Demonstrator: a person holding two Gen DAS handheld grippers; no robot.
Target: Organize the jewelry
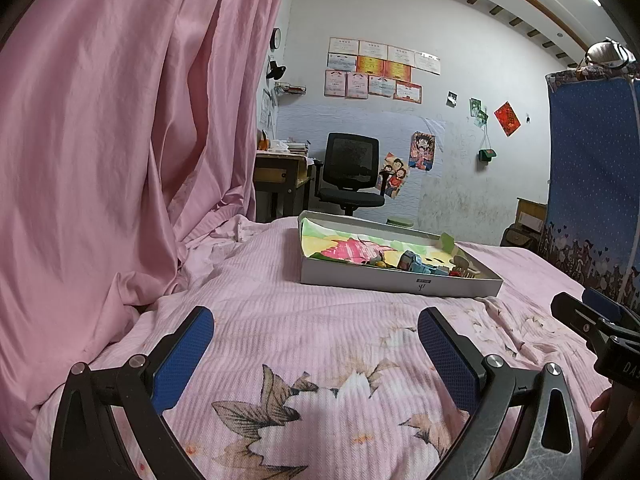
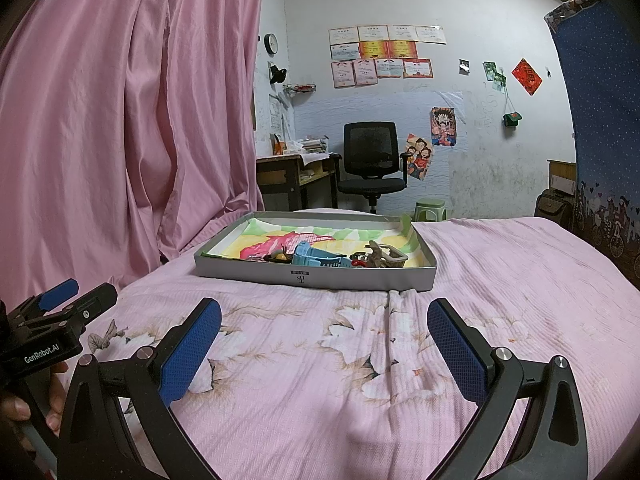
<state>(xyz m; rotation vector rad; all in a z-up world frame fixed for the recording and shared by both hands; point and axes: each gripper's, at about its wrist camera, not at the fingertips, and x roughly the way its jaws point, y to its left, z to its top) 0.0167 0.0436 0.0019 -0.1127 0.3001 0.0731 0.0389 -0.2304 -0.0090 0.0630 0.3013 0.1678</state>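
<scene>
Spread tongs point(image 2: 324, 346), shallow grey tray point(image 2: 312, 276), jumbled colourful trinkets point(image 2: 340, 259)

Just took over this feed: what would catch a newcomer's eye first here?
The grey tray on the pink bed, lined with bright painted paper and holding a blue watch among small trinkets. The big pink curtain fills the left. Both grippers, left and right, hover open short of the tray.

Dim even indoor light, sharp, fisheye-bent edges
</scene>
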